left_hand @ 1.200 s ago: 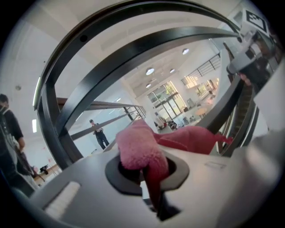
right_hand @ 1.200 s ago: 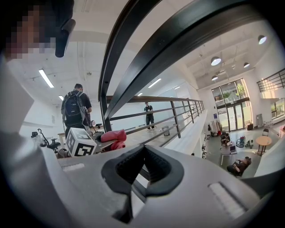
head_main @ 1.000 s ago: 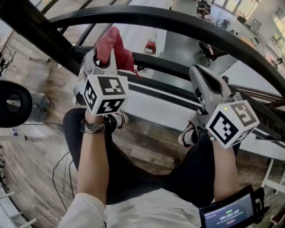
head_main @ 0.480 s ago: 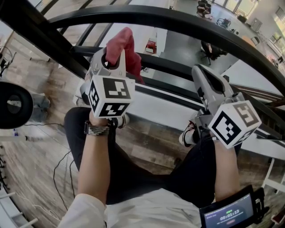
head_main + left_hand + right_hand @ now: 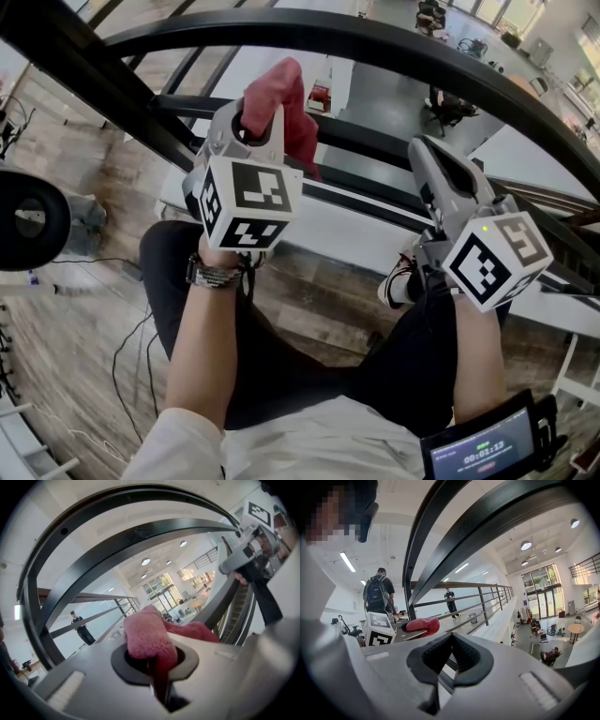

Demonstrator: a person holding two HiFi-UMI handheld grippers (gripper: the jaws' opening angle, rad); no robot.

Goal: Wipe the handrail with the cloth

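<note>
The black curved handrail point(image 5: 375, 42) arcs across the top of the head view. My left gripper point(image 5: 255, 127) is shut on a red fluffy cloth point(image 5: 281, 94), which sticks up out of the jaws just below the rail and short of it. In the left gripper view the cloth point(image 5: 147, 637) bulges from the shut left gripper point(image 5: 155, 672) under the handrail point(image 5: 140, 536). My right gripper point(image 5: 422, 152) is to the right, below the rail, and shut on nothing. In the right gripper view the right gripper point(image 5: 451, 641) has its pads together, with the cloth point(image 5: 423, 625) off to its left.
A lower black rail point(image 5: 375, 141) runs under the handrail, and a slanted black post point(image 5: 75, 80) crosses at upper left. A round black object point(image 5: 28, 220) sits at the left edge, with cables point(image 5: 127, 366) on the wood floor. A screen device point(image 5: 478, 450) is at lower right. A lower floor lies beyond the railing.
My left gripper has carried the cloth to the right and closer to the handrail. The right gripper has hardly moved.
</note>
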